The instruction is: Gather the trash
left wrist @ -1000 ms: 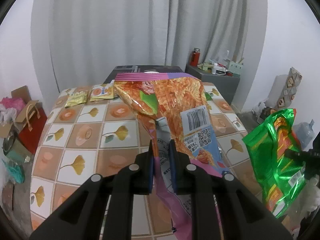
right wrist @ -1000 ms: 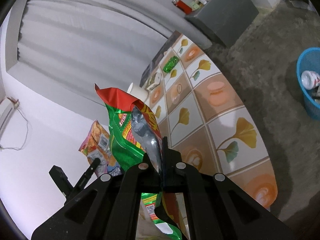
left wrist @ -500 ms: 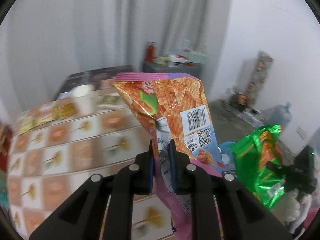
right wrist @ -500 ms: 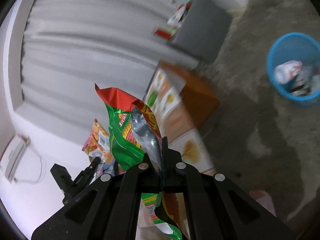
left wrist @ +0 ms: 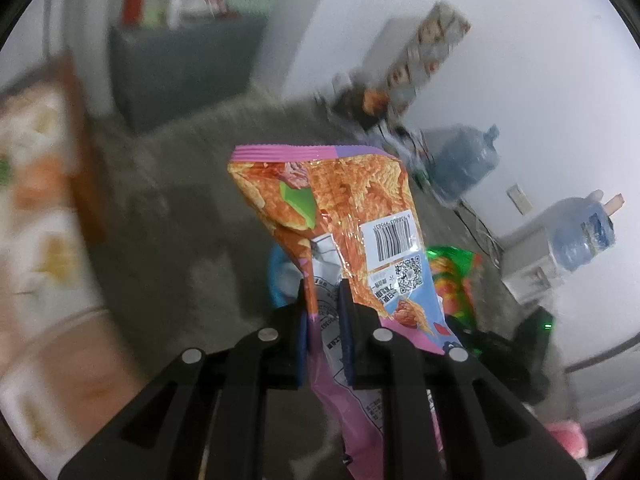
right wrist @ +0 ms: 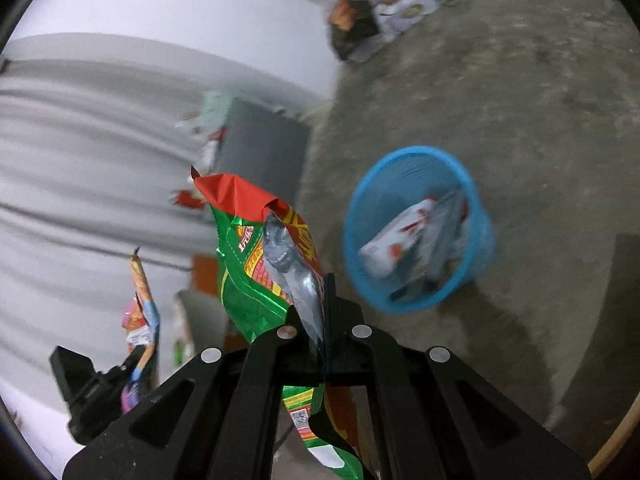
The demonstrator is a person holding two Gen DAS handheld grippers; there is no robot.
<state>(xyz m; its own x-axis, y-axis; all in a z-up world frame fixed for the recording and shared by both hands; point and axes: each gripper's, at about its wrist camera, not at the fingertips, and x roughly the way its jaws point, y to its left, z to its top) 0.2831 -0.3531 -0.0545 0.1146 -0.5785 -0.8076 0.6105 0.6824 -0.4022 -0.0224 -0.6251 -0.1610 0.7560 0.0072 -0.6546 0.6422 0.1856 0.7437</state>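
My left gripper [left wrist: 325,314] is shut on an orange and pink snack bag [left wrist: 340,216] that stands up between its pads. My right gripper [right wrist: 320,312] is shut on a green and red foil snack bag [right wrist: 256,264]. A blue mesh waste basket [right wrist: 416,224] stands on the concrete floor, right of the right gripper's tip, with white wrappers inside. In the left wrist view a sliver of that blue basket [left wrist: 274,280] peeks out behind the orange bag, and the green bag [left wrist: 456,276] shows to its right. The right wrist view catches the orange bag [right wrist: 142,304] edge-on at lower left.
The patterned table [left wrist: 36,208] fills the left edge of the left wrist view. A grey cabinet [left wrist: 180,64] stands by the wall. Two water bottles [left wrist: 464,160] [left wrist: 580,236] and floor clutter [right wrist: 380,12] lie along the far wall.
Both grippers have swung away from the table toward the floor, carrying their bags. The blue basket has come much closer and more central in the right wrist view.
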